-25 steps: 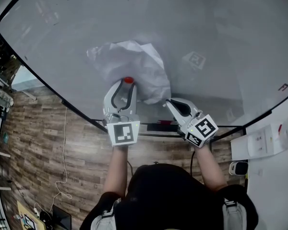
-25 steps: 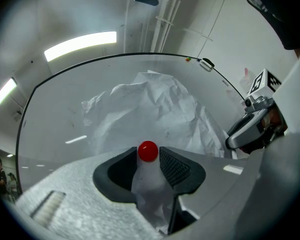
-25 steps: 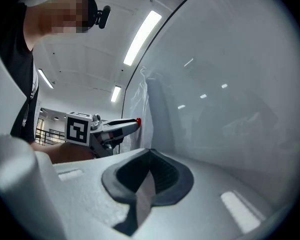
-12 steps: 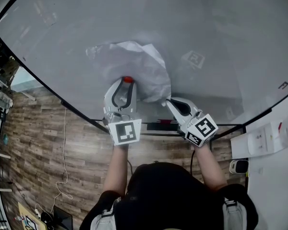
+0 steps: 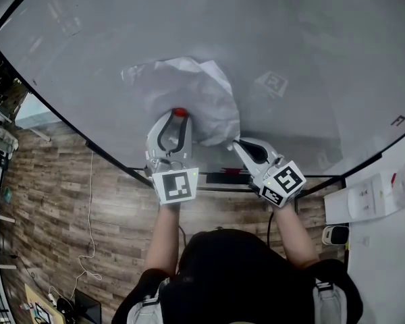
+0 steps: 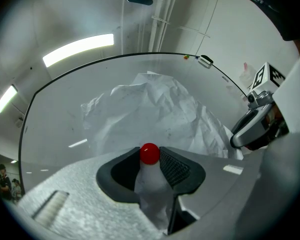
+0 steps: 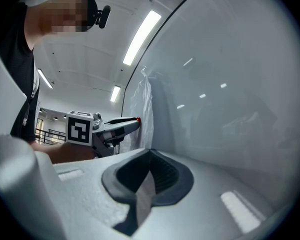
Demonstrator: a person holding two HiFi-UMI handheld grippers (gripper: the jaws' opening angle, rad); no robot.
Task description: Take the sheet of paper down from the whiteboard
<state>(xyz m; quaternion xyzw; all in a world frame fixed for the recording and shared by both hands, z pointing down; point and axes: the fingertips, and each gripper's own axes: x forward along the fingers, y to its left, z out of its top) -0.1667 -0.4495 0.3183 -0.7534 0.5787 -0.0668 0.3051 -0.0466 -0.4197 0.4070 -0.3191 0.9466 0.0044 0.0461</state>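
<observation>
Paper point(image 5: 196, 93) hung unmoved on the whiteboard point(image 5: 310, 59), my left gripper point(image 5: 179, 118) still clamped on the red magnet point(image 6: 149, 153) and my right gripper point(image 5: 235, 142) pinching the sheet's near right corner, so I judged removal not yet begun.

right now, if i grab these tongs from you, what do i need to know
Left tongs: shut on the red magnet pinning the sheet of paper to the whiteboard.
Right tongs: shut on the sheet's lower right corner.
Done: both grips set; sheet crumpled but still up.
Left to do: pull the magnet off, then draw the sheet away from the board.
</observation>
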